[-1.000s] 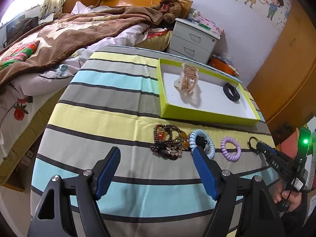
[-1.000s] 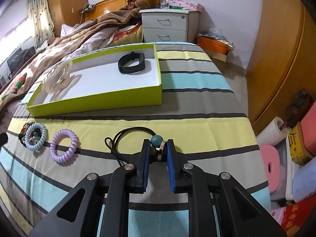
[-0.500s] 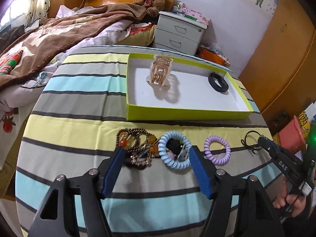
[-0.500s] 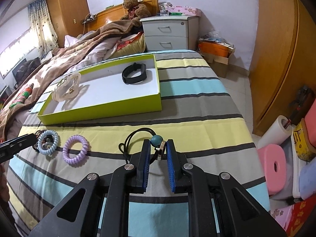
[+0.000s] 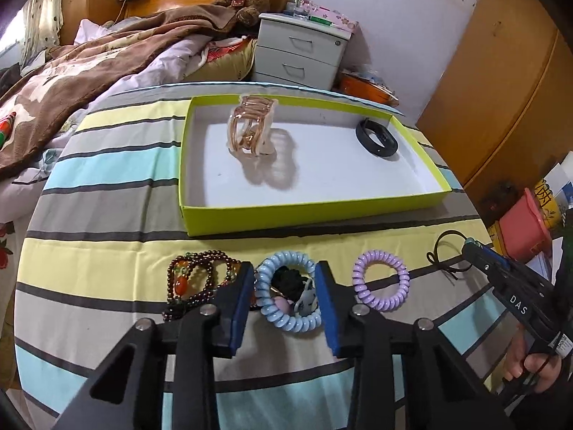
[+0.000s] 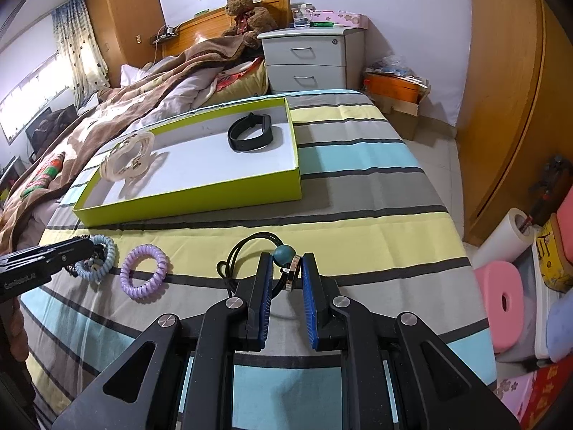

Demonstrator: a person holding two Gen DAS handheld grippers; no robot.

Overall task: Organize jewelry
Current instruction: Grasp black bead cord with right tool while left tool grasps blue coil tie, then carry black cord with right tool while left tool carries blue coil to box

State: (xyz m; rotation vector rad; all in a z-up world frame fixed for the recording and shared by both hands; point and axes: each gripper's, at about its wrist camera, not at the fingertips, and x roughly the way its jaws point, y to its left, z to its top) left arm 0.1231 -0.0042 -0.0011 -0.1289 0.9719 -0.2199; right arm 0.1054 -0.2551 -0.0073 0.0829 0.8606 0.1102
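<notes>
A: Where the striped cloth (image 5: 107, 179) meets the table's near edge, what lies closest?

B: Left gripper (image 5: 284, 295), black frame, blue ribbed pads, jaws closing around the pale blue spiral hair tie (image 5: 286, 295); a small dark bundle sits inside its ring. Pads not yet pressing it.

A: Beside it?

B: Toward the left edge, dark red beaded bracelets (image 5: 200, 279), glossy, heaped. Toward the right edge, a lilac spiral hair tie (image 5: 380, 285), lying flat.

A: The right gripper (image 6: 284, 277)?

B: Pinched narrow on a black cord necklace (image 6: 247, 247) with a teal round bead and a metal ring.

A: Farther back?

B: Lime cardboard tray (image 5: 315, 211), white floor. Translucent peach claw clip (image 5: 250, 130) near its left end; black smooth wristband (image 5: 376, 138) at the far right corner.
</notes>
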